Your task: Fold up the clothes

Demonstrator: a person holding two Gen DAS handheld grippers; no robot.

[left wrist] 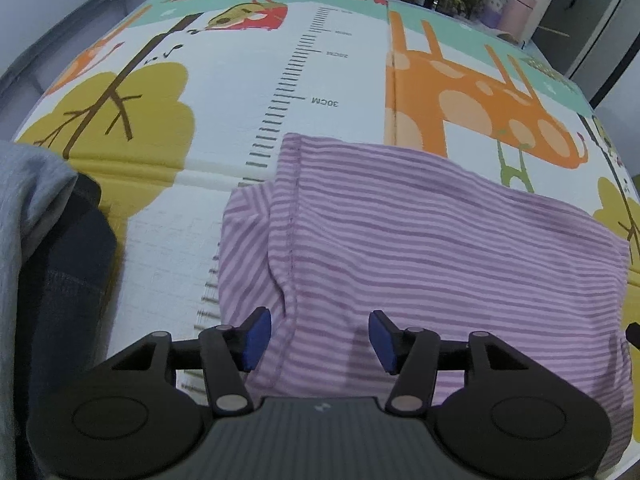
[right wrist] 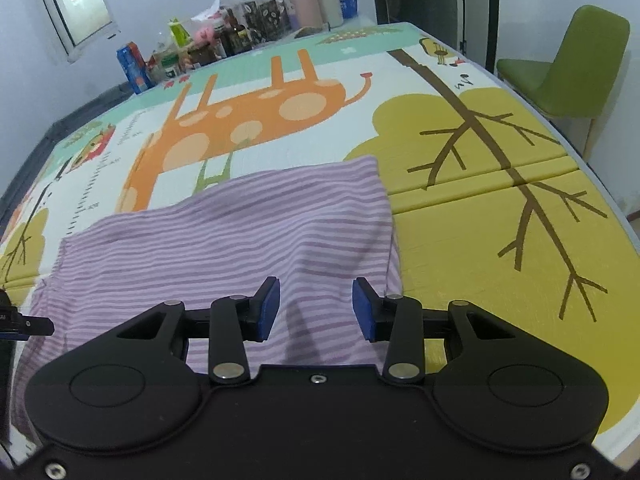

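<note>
A purple and white striped garment (left wrist: 440, 240) lies folded on the cartoon play mat (left wrist: 340, 80), with a seam running down its left part. My left gripper (left wrist: 320, 340) hovers over its near left portion, jaws open, blue pads (left wrist: 258, 338) apart with only the flat cloth beneath them. In the right wrist view the same garment (right wrist: 240, 232) spreads to the left, and my right gripper (right wrist: 316, 308) stands open over its near right corner, gripping nothing. A finger of the left gripper (right wrist: 28, 326) shows at the left edge.
A grey cloth (left wrist: 28, 208) and dark denim (left wrist: 64, 280) lie piled at the mat's left. Bottles, jars and boxes (right wrist: 224, 32) crowd the far edge of the mat. A green chair (right wrist: 572, 76) stands beyond the right side. Bare mat (right wrist: 500, 248) lies right of the garment.
</note>
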